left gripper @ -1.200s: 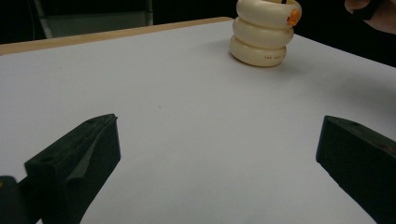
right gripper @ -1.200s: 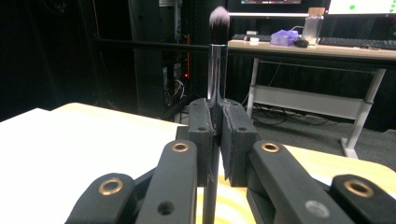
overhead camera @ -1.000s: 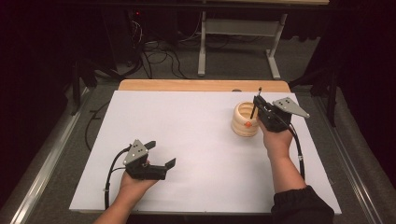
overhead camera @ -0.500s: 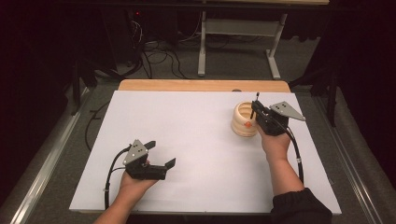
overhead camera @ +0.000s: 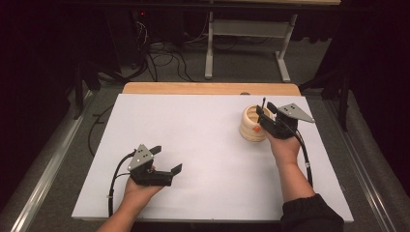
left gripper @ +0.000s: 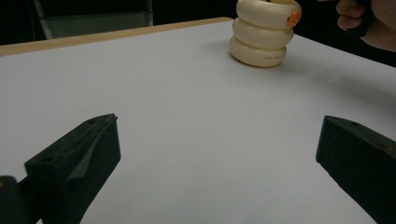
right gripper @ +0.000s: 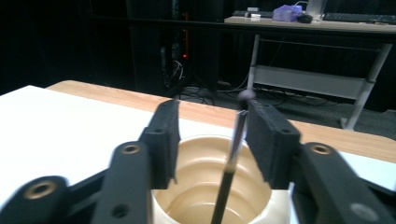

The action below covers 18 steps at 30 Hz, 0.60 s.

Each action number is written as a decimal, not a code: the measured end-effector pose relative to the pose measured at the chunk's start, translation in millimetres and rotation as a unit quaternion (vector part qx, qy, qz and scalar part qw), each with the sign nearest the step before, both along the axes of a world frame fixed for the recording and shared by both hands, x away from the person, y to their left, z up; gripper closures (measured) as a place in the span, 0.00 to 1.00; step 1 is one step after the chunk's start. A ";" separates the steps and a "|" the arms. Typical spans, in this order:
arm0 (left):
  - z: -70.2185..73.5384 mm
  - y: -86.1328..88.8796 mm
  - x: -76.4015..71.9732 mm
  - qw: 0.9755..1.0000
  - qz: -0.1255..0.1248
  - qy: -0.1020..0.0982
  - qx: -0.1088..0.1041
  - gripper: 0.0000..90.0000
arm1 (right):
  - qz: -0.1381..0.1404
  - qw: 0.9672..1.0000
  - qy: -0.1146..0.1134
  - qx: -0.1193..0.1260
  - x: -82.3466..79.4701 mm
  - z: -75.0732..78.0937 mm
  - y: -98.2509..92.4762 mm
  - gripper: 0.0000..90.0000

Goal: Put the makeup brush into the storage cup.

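R tool [right gripper: 212,140] jaws just opening to drop pen [right gripper: 232,161] upright into cream holder [overhead camera: 252,124]; L tool [overhead camera: 164,166] wide, idle on bench [overhead camera: 203,145].

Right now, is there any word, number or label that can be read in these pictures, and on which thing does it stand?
None can be read.
Cream ringed holder: a small dark print on its lowest ring, too small and blurred to read.
Orange spot on its top ring: a plain mark, no letters visible.
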<state>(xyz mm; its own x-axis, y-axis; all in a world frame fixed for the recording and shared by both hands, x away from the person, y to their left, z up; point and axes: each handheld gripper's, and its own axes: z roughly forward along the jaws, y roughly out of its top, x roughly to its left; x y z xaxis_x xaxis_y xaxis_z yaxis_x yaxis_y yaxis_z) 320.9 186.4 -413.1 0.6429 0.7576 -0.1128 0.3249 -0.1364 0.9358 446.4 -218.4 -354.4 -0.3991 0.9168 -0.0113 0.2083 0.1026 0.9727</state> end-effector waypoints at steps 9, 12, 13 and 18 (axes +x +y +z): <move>0.2 -0.3 -0.1 1.000 0.000 0.000 0.000 0.01 | 0.002 1.000 0.009 0.003 0.2 0.9 -2.1 0.58; 0.3 -0.5 -0.2 1.000 0.000 0.000 0.001 0.01 | 0.003 1.000 0.010 0.001 -0.1 1.0 -2.2 0.58; 0.3 -0.6 -0.1 1.000 0.000 0.000 0.000 0.01 | 0.003 1.000 0.010 0.001 -0.3 1.0 -2.1 0.59; 0.3 -0.3 -0.1 1.000 0.000 -0.001 0.000 0.01 | 0.007 1.000 0.012 0.000 -1.6 1.3 -1.2 0.59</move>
